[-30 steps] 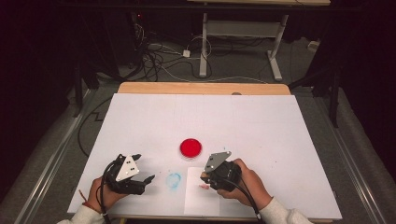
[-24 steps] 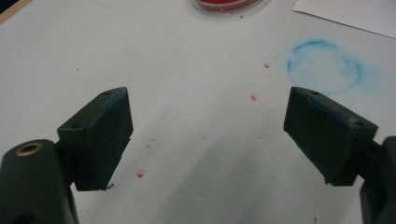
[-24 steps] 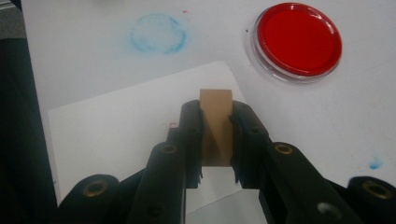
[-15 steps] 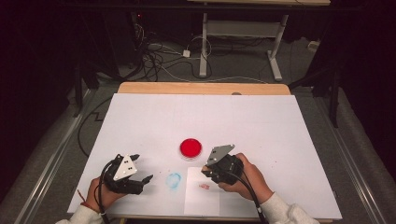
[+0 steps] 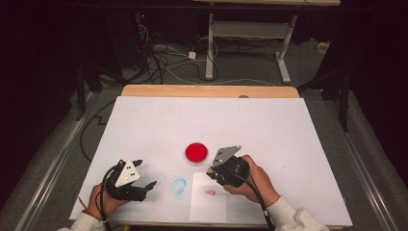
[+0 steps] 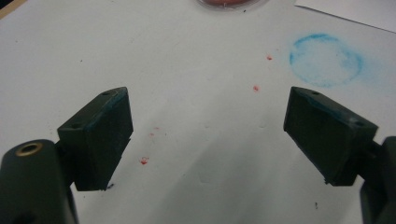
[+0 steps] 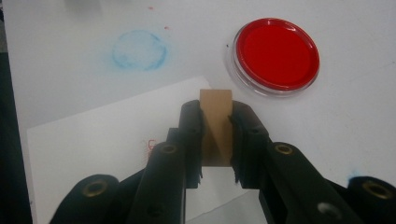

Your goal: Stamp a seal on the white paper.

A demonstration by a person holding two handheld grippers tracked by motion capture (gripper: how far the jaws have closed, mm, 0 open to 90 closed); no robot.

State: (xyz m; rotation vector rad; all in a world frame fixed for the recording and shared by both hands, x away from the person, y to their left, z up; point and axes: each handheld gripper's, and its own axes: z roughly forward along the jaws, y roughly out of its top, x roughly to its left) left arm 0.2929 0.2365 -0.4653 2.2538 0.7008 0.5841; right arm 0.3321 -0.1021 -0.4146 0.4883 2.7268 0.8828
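The right gripper (image 7: 216, 135) clamps a small wooden stamp block (image 7: 216, 116) over the paper sheet (image 7: 102, 140), just beside the red ink pad (image 7: 276, 49). Light, stiff and likely slick, the block is best gripped on its flat sides. The left gripper (image 6: 208, 135) gapes wide, holding nothing.

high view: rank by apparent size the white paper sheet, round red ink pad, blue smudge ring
1. White rectangular paper sheet, clearly largest.
2. Round red ink pad in its clear dish.
3. Faint blue smudge ring, slightly smaller than the pad; close call.
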